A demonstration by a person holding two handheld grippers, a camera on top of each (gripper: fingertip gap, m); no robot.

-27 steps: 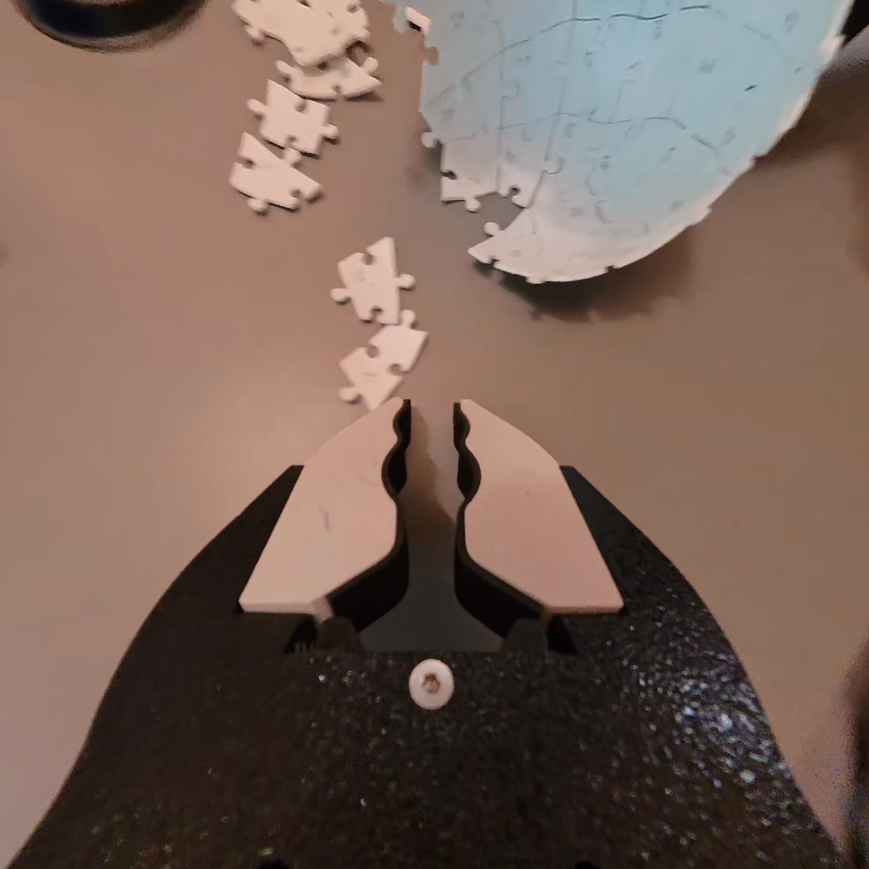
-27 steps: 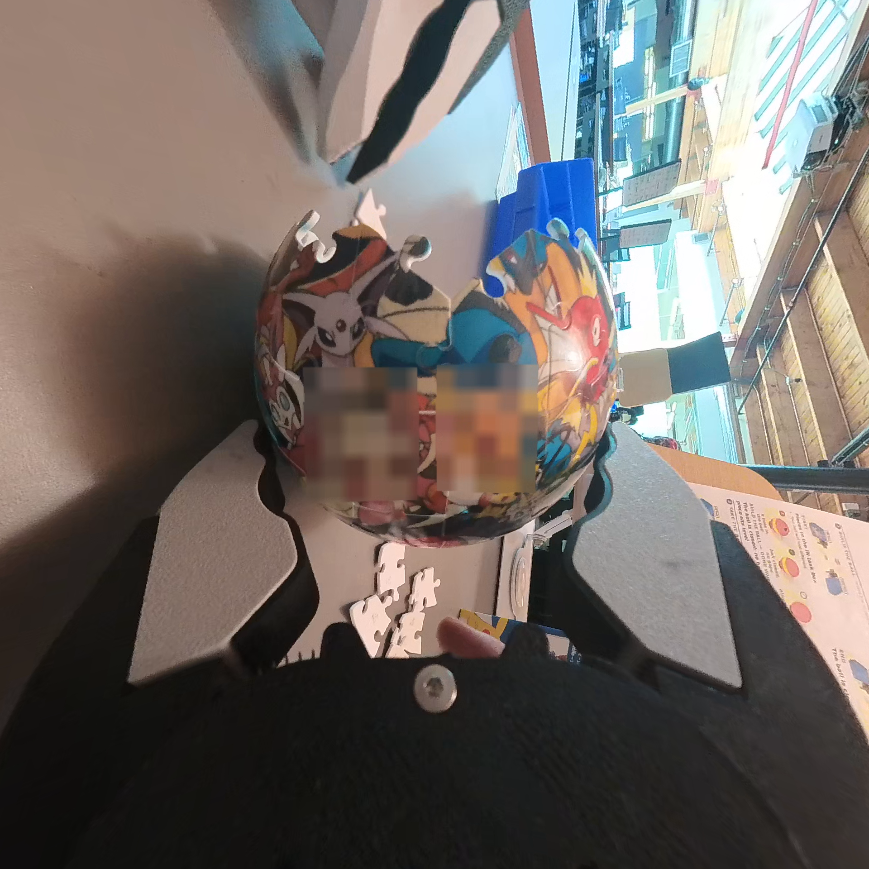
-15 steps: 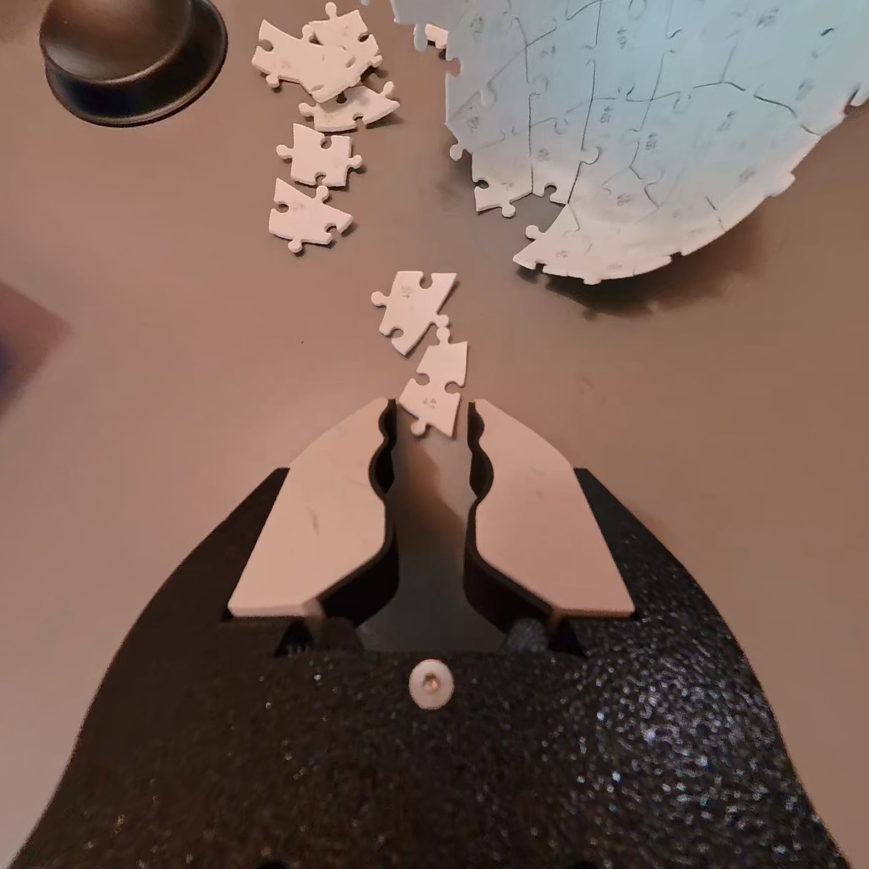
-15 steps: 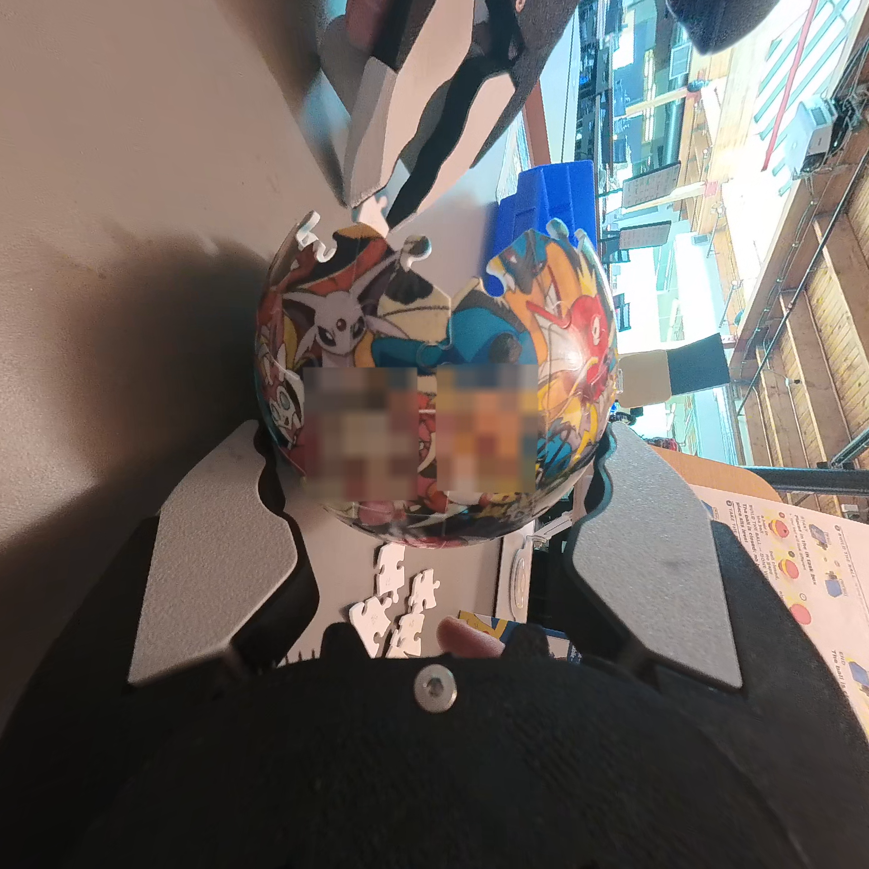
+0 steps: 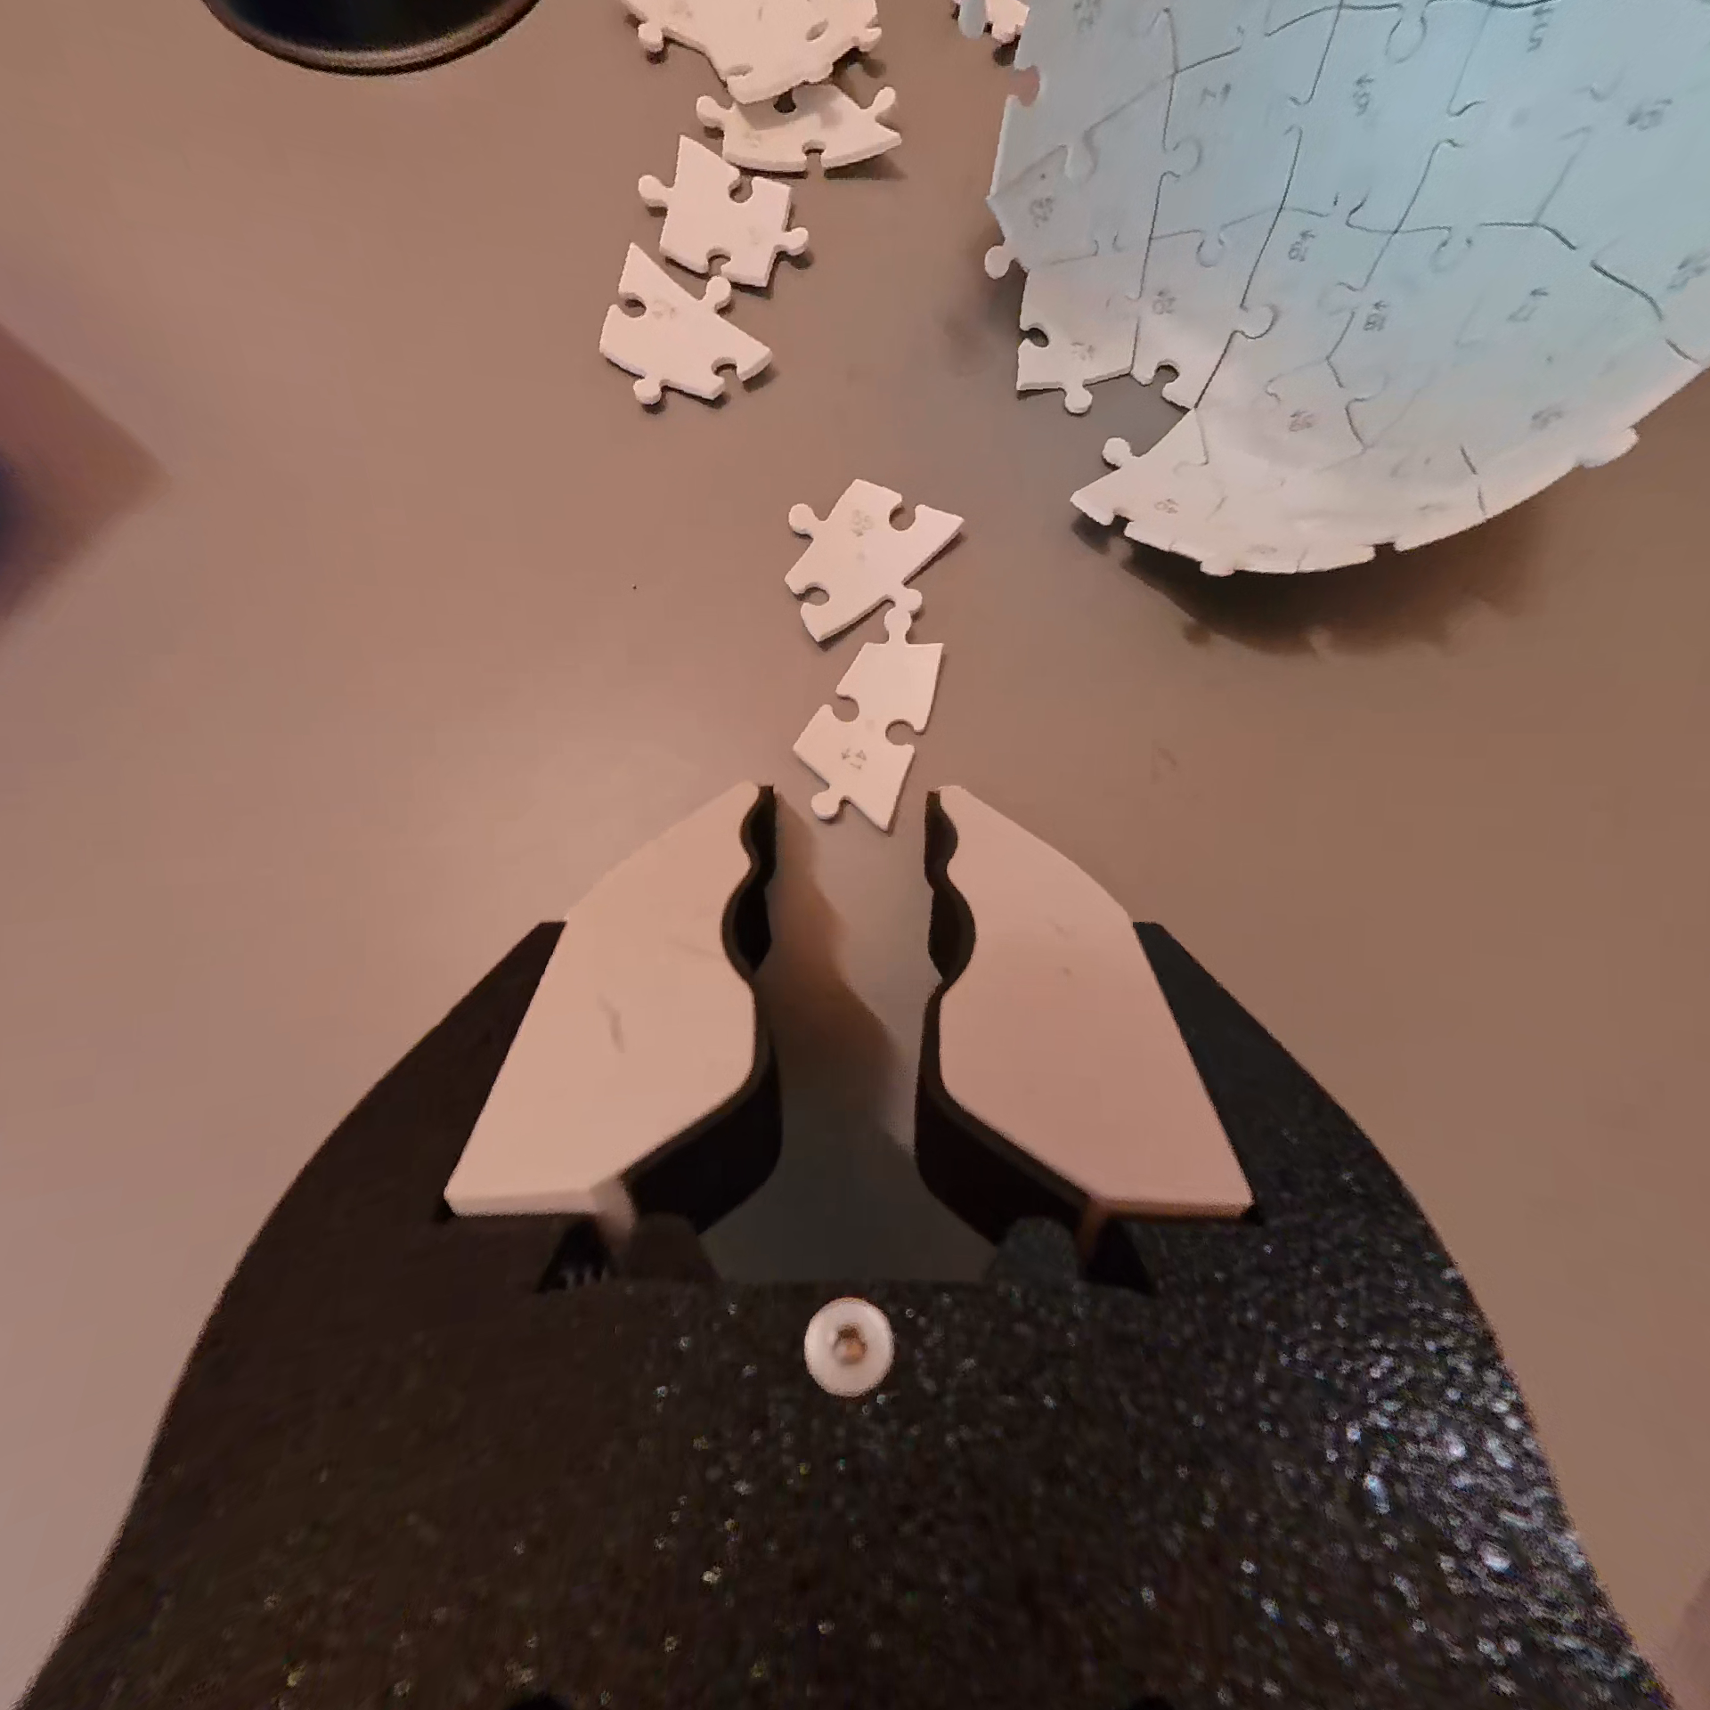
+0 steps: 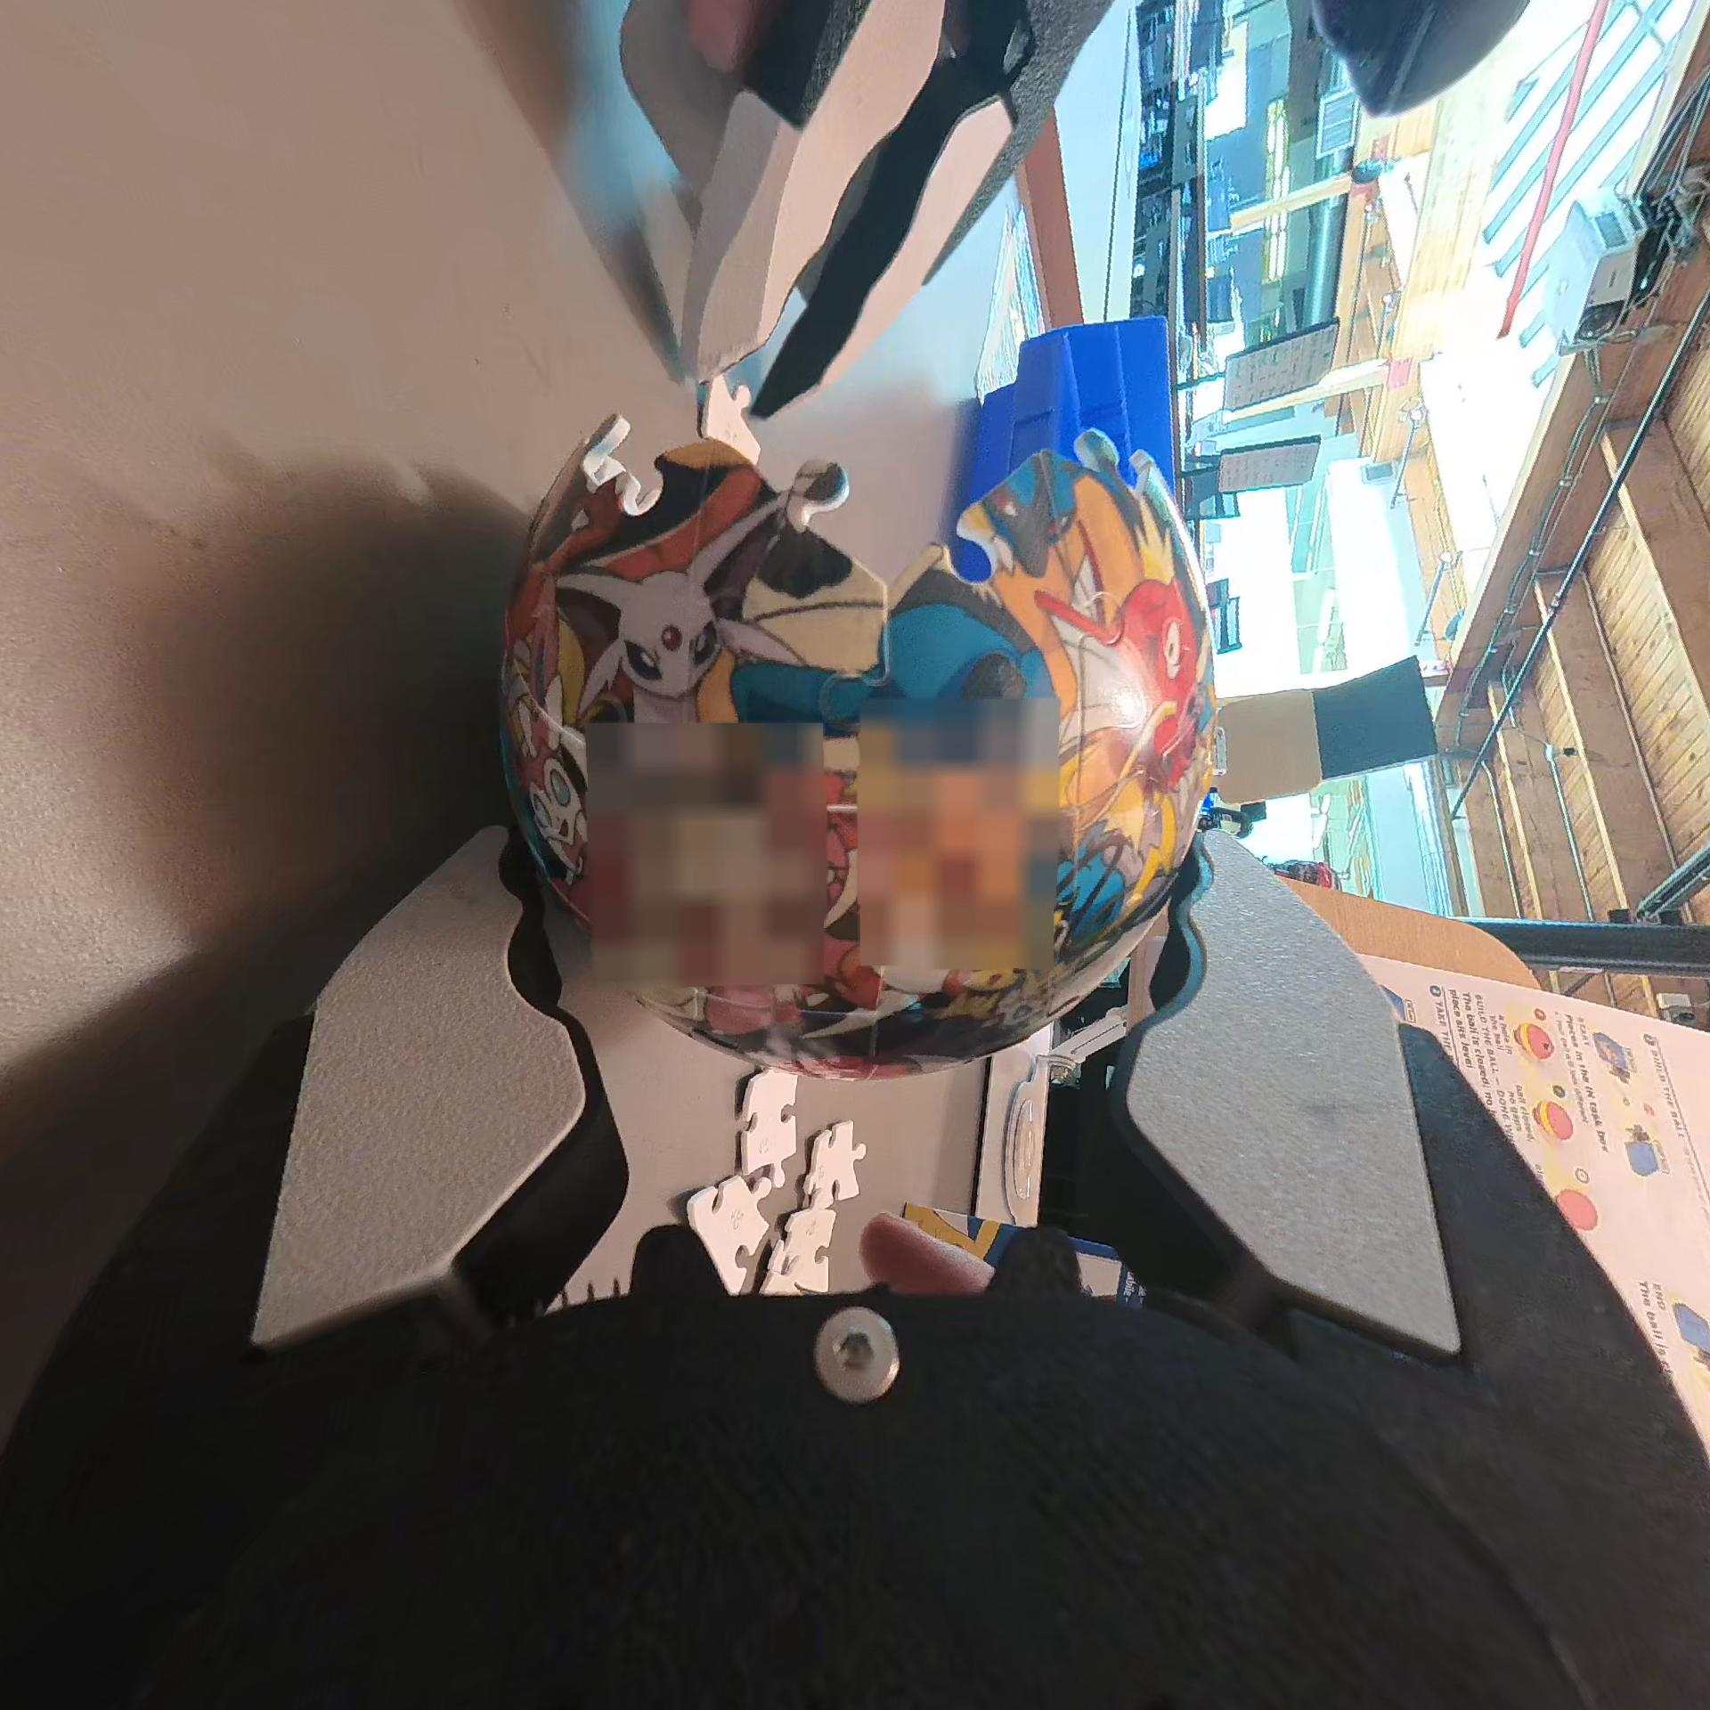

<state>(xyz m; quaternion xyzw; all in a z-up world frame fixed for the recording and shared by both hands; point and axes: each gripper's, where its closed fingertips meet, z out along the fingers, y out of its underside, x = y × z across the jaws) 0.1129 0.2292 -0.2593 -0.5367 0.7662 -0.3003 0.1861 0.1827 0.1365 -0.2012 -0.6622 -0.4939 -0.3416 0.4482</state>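
Puzzle pieces lie white side up on the brown table (image 5: 324, 648), and the left gripper (image 5: 851, 805) hovers over them with its jaws parted and nothing between them. The nearest piece (image 5: 870, 731) sits just ahead of the jaw tips, its lower corner reaching into the gap; a second piece (image 5: 865, 555) touches it at the far end. Farther ahead and to the left of the jaws lies a loose cluster of pieces (image 5: 731, 213), and beyond that the rim of a dark round object (image 5: 370, 37) shows at the frame edge. Ahead and to the right curves the pale inner face of the partly built puzzle ball (image 5: 1388, 278). The right gripper (image 6: 861, 888) has its jaws spread wide and closed on that ball (image 6: 1138, 648), one finger on each flank, the printed side facing the camera and the ragged open rim pointing away. More loose pieces (image 6: 786, 1194) lie on the table below the ball, between the jaws. A flat piece like these is probably light, thin and stiff, awkward to lift off a hard surface; its edges look like the only purchase. The hollow shell likely flexes and could pop apart under a hard squeeze.
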